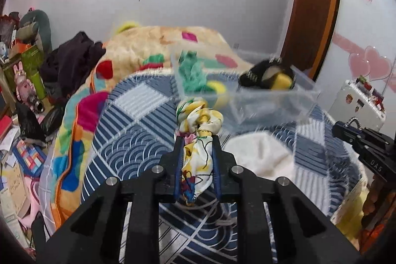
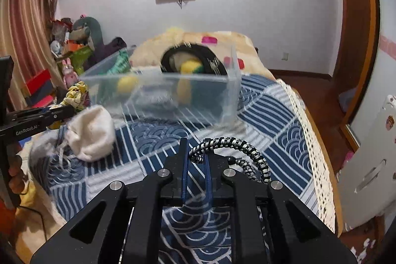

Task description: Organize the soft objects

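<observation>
Step in hand, by my read: both tools loaded, carrying soft items toward the bin, drop-off not yet done.

Nearest, bottom centre of the left wrist view: left gripper, jaws narrowed to a slim gap and clenched on a floral scrunchie. The fabric fills the gap btwn the blue pads and bunches out past the tips; a thin string hangs below it. Same scrunchie shows at mid-left of the right wrist view, held above the bed.

Bottom centre of the right wrist view: right gripper, jaws nearly together, pinching a black-and-white braided cord loop at one end. The rest of the loop arcs off to the right of the fingers, free.

Just beyond, on the blue patterned bedspread: a white fluffy pouch, lower left of the right view, w/ a drawstring, not yet picked up.

Further, mid-frame: clear plastic bin on the bedspread, motion-blurred. Inside: a green item, a yellow ball, a black-and-yellow plush at the far rim.

Next move likely calls for getting each tool over the bin's open top before letting go; the cord is springy and could snag on the rim. Pouch after that.
</observation>
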Tool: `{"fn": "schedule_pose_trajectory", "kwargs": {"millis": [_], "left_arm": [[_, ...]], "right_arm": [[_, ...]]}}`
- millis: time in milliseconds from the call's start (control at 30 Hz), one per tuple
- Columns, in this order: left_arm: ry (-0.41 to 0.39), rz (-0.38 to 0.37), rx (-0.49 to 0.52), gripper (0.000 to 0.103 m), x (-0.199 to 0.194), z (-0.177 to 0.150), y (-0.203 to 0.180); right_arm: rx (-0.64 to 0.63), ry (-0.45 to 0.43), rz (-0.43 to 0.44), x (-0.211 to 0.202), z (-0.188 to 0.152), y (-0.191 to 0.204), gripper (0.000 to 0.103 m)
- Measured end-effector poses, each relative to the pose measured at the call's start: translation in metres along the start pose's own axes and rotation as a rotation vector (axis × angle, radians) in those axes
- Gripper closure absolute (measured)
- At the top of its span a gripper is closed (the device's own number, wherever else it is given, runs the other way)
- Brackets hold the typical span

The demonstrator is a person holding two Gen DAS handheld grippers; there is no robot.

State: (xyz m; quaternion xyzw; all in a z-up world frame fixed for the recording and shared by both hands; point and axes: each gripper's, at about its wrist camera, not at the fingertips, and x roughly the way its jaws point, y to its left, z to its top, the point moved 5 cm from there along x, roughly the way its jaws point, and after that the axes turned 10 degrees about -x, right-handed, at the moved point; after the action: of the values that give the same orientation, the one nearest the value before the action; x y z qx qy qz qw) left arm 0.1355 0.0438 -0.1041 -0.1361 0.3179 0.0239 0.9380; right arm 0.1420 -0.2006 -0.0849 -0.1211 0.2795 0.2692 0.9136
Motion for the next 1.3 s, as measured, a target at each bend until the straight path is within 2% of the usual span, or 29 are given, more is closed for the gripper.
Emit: {"fn": "schedule_pose_trajectory", "kwargs": {"millis": [267, 500, 567, 667, 800, 933, 1033, 1100, 1133, 1233, 1300], "left_arm": [[-0.087, -0.042, 0.027, 0.084, -0.011, 0.041, -0.026], [-0.116, -0.082, 0.02, 0.088, 0.002, 0.079, -0.039], [-0.114, -0.081, 0.018, 0.088, 0.009, 0.087, -0.041], [-0.07, -0.088, 0.017, 0.088, 0.022, 0.089, -0.041], [-0.025, -0.078, 0.032, 0.087, 0.03, 0.072, -0.04], [0.02, -0.076, 0.049, 0.087, 0.035, 0.052, -0.041], [0.035, -0.076, 0.058, 0.08, 0.033, 0.043, -0.041], [0.034, -0.066, 0.064, 0.074, 0.03, 0.039, -0.039], [0.034, -0.066, 0.064, 0.073, 0.028, 0.036, -0.038], [0.042, -0.074, 0.057, 0.071, 0.021, 0.031, -0.035], [0.04, -0.073, 0.058, 0.064, 0.015, 0.028, -0.032]], "right_arm": [[-0.022, -0.101, 0.019, 0.0, 0.047, 0.007, 0.093], [-0.004, -0.156, 0.109, 0.028, 0.092, 0.018, 0.093], [-0.004, -0.144, 0.13, 0.043, 0.099, 0.024, 0.093], [-0.002, -0.098, 0.172, 0.064, 0.101, 0.033, 0.093], [-0.003, -0.011, 0.201, 0.088, 0.092, 0.042, 0.093], [0.006, 0.048, 0.209, 0.093, 0.076, 0.042, 0.092], [0.003, 0.048, 0.203, 0.084, 0.072, 0.04, 0.075], [-0.002, 0.036, 0.184, 0.075, 0.072, 0.037, 0.05], [-0.005, 0.026, 0.177, 0.07, 0.07, 0.036, 0.046], [0.002, 0.024, 0.184, 0.063, 0.066, 0.032, 0.046], [0.008, 0.014, 0.18, 0.057, 0.065, 0.029, 0.045]]}}
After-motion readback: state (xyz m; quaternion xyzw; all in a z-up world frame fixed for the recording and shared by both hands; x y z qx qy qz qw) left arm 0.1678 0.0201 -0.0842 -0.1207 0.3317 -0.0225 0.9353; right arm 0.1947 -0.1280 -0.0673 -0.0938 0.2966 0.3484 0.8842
